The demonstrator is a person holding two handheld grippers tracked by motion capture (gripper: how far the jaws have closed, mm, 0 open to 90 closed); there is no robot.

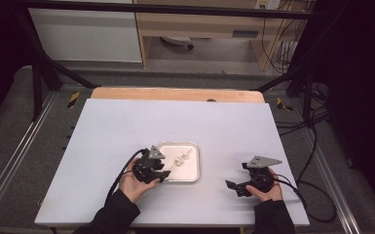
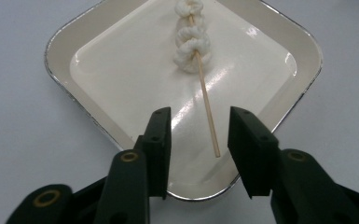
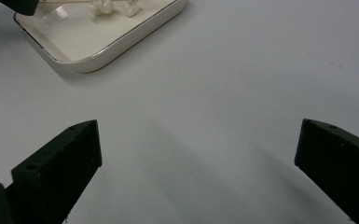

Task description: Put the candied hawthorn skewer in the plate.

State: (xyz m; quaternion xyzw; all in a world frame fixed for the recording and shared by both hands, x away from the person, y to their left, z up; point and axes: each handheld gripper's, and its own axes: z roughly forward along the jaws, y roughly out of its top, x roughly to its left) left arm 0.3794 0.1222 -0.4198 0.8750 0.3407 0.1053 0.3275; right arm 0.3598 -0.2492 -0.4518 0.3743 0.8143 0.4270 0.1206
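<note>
A thin wooden skewer [image 2: 207, 107] with white knotted pieces [image 2: 192, 44] threaded on its far end lies in a shallow white tray [image 2: 279, 100] with a metal rim. My left gripper [image 2: 199, 140] hovers over the tray's near corner, open, its jaws either side of the skewer's bare end without touching it. In the high view the left gripper [image 1: 161, 171] sits at the tray's [image 1: 190, 176] left edge, beside the skewer [image 1: 178, 162]. My right gripper [image 3: 198, 161] stands wide open over bare table, its jaws holding nothing; it [image 1: 234, 187] rests to the right of the tray.
The white tabletop [image 1: 126, 126] spreads wide behind and around the tray. A wooden strip [image 1: 175, 93] runs along its far edge. Cables [image 1: 316, 195] trail off the right side, and dark frame legs stand beyond the table.
</note>
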